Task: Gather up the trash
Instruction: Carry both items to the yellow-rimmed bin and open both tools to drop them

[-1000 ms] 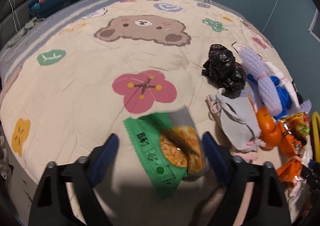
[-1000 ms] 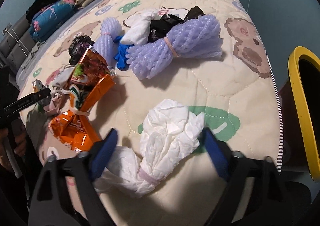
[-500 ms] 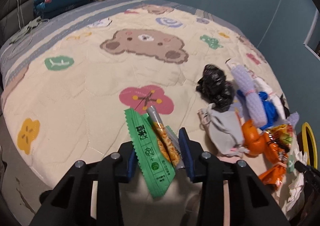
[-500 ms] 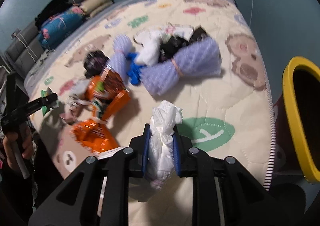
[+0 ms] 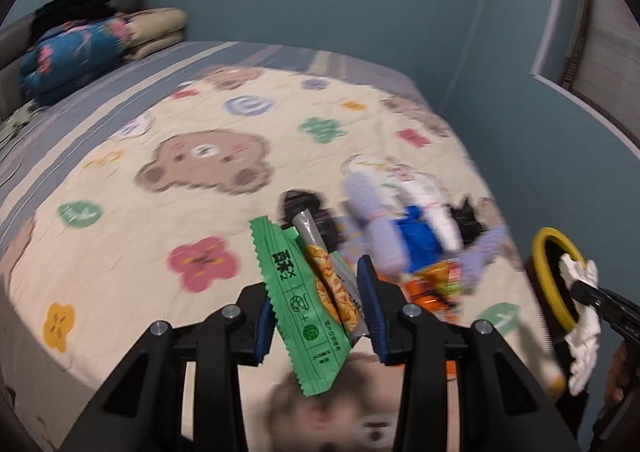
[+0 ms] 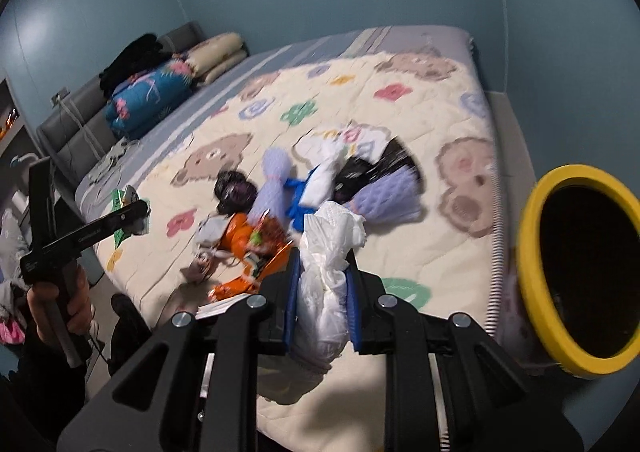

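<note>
My left gripper (image 5: 316, 300) is shut on a green snack wrapper (image 5: 304, 304), held up above the bed. My right gripper (image 6: 322, 284) is shut on a crumpled white plastic bag (image 6: 326, 252), also lifted off the quilt. A yellow-rimmed bin (image 6: 576, 272) with a dark inside stands just off the bed's right edge, and shows in the left wrist view as the bin (image 5: 540, 276). The right gripper with the white bag (image 5: 582, 312) hangs in front of that bin. The left gripper (image 6: 120, 218) with the wrapper appears at the left of the right wrist view.
More trash lies on the quilt (image 6: 400, 100): orange wrappers (image 6: 248, 248), purple foam nets (image 6: 384, 196), a black bag (image 6: 234, 188), blue and white pieces (image 6: 316, 184). Folded blankets (image 6: 160, 92) sit at the bed's head. A hand (image 6: 56, 304) holds the left gripper's handle.
Both grippers closed from open, the left on the green wrapper and the right on the white bag, then rose off the quilt with them. The bin has come closer in the right view.
</note>
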Tool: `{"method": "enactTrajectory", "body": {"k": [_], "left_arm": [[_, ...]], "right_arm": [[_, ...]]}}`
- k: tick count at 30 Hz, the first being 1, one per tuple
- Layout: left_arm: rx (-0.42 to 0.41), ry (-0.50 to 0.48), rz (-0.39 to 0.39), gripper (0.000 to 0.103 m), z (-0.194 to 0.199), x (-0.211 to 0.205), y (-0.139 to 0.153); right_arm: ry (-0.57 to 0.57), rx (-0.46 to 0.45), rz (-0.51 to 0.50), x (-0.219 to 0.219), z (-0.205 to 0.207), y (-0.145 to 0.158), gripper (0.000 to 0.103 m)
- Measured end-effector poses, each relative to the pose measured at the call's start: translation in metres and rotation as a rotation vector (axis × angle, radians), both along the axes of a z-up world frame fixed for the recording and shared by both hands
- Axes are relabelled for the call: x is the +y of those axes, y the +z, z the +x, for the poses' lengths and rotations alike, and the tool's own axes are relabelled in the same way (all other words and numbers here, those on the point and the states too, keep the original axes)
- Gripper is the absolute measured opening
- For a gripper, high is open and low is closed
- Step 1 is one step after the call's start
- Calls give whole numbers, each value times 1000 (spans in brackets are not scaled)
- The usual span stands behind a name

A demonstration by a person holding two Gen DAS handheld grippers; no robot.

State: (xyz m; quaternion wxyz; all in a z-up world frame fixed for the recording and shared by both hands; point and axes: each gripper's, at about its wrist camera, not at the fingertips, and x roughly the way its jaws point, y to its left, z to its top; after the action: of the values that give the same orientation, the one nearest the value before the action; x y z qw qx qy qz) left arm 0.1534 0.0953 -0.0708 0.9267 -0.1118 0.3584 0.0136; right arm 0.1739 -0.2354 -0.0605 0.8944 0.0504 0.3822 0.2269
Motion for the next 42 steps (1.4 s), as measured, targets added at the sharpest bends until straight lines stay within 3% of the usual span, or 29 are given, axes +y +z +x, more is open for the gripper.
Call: {"method": "enactTrajectory", "body": {"k": [8,22,34,42], "left_arm": [[-37,-175,-5,36,29,-74,32],[-66,-419,-35,36,82,-199,57],[-45,-579,-66,36,120,-303,42],[1,-624,-84,36,141,-355,17]], "right_arm": [[-129,-83,-1,-66,0,27,20],[-354,-155,-18,-171,14,46,20],[-572,-179,-136,-237,26,37,20],[-637,-154,-204,-265,46,13,20]]}}
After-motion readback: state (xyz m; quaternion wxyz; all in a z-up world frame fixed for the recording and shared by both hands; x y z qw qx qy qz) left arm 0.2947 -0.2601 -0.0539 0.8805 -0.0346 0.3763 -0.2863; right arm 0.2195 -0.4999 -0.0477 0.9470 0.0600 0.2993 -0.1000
